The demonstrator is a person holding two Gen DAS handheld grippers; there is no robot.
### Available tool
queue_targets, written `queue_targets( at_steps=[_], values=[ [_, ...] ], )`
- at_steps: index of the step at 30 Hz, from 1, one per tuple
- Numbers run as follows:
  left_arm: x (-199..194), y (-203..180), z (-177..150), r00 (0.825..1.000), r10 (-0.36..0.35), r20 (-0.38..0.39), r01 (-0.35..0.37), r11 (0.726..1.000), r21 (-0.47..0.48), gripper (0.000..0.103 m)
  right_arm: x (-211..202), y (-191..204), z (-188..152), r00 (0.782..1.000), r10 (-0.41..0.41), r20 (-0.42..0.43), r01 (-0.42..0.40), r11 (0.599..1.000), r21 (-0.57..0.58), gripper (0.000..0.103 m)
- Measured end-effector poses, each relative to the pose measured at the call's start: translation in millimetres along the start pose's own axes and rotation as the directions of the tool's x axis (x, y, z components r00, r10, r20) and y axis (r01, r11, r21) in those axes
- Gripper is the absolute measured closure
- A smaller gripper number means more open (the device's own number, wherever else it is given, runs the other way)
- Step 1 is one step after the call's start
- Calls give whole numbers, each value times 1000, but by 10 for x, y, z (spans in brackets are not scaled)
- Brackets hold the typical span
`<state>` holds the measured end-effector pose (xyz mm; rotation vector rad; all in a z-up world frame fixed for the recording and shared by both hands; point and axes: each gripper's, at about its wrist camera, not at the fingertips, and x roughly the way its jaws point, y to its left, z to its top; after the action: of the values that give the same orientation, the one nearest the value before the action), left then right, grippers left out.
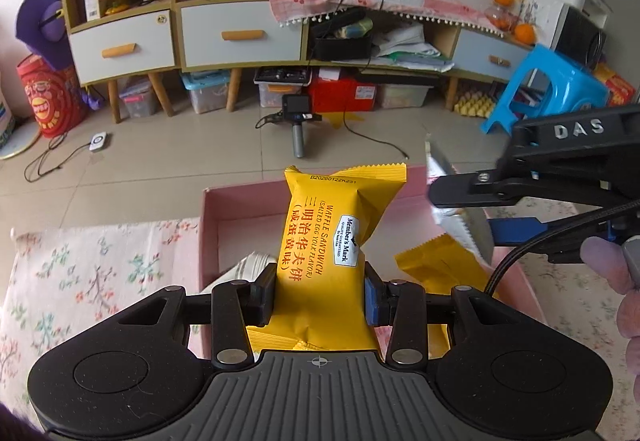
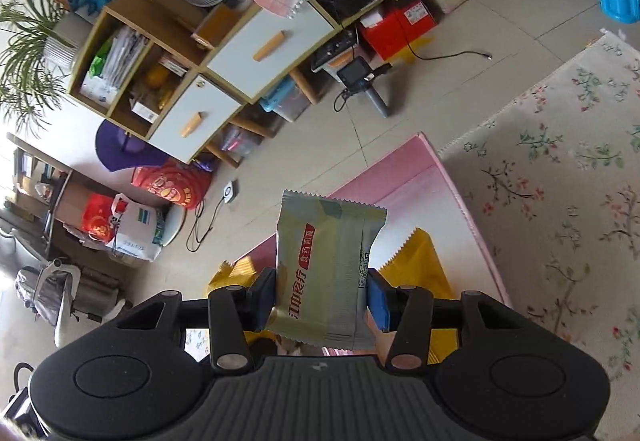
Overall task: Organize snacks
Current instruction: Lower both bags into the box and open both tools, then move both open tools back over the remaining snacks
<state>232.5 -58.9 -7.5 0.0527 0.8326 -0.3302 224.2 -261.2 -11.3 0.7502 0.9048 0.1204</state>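
Snacks are up in the air on both sides, each held over the pink box (image 1: 244,201) that sits on the flowered cloth (image 1: 100,265). The left tongs (image 1: 320,293) are pinching a yellow waffle sandwich packet (image 1: 324,241) across its lower middle, the packet standing nearly upright with its crimped end toward twelve o'clock. The right tongs (image 2: 322,297) are clamped on a pale green packet (image 2: 324,265) the same way, by its two long sides; from the left camera this pair comes in from three o'clock.

Down in the box lie more yellow packets (image 1: 440,265), one at about four o'clock of the lifted waffle sandwich, and a white wrapper (image 1: 252,265) at about eight o'clock.

To my eye these are light, puffy foil pillows: slick on the surface, crinkly, and with brittle wafer or biscuit inside that a hard squeeze could crack. The middle, where the contents give some body, looks the sound place to hold; the flat crimped ends would likely fold and slide out.
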Motion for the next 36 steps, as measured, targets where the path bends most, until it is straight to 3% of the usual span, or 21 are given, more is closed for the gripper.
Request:
queue_targets(
  at_steps=[8, 13, 15, 16, 29, 36],
  values=[
    [127, 15, 24, 1000, 4, 15, -4, 1000, 10, 64, 135, 21, 25, 998, -57, -15, 56, 997, -58, 64],
    [116, 41, 33, 999, -16, 39, 15, 999, 33, 55, 116, -33, 50, 997, -72, 6, 72, 996, -57, 58],
    [84, 51, 30, 998, -24, 55, 23, 999, 31, 41, 87, -39, 64, 998, -59, 12, 60, 997, -52, 47],
    [64, 53, 22, 998, -26, 62, 24, 999, 29, 39, 76, -36, 71, 998, -54, 15, 55, 997, -51, 45],
    [-218, -8, -55, 996, -45, 76, 40, 997, 62, 26, -236, 97, -31, 997, -63, 38, 66, 993, -100, 33],
    [-503, -48, -238, 995, -53, 87, 47, 996, 78, 20, -516, 198, -215, 995, -75, 58, 85, 980, -182, 27]
  ],
)
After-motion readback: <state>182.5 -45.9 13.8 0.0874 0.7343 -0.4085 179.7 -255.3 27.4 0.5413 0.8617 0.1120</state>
